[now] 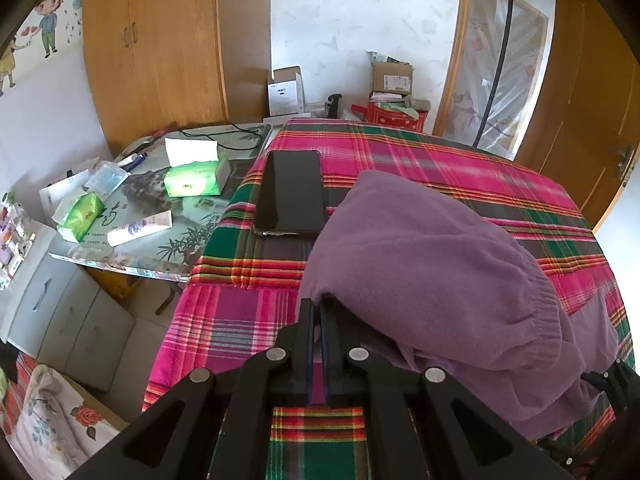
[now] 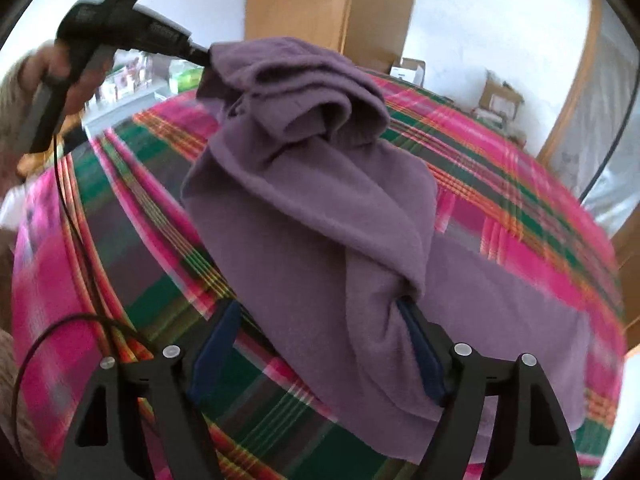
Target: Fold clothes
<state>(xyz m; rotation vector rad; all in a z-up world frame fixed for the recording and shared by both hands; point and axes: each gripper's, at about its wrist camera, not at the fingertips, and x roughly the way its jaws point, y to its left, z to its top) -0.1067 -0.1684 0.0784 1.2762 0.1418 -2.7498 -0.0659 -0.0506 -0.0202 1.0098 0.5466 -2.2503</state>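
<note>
purple sweater point(image 1: 432, 264) on plaid bedsheet point(image 1: 400, 152) | left gripper point(image 1: 319, 308) clamped on sweater edge | right gripper point(image 2: 320, 344) jaws spread wide, cloth draped between | phone point(image 1: 290, 194) at 10 o'clock of sweater

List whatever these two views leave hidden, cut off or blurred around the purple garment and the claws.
- Left wrist view: the purple garment covers the tips of the shut left claw, so the depth of its bite is unclear.
- Left wrist view: the right claw is cut off at the lower right edge.
- Right wrist view: the plaid bedspread is blurred.
- Right wrist view: the garment drapes over the open right claw's far pad.
</note>
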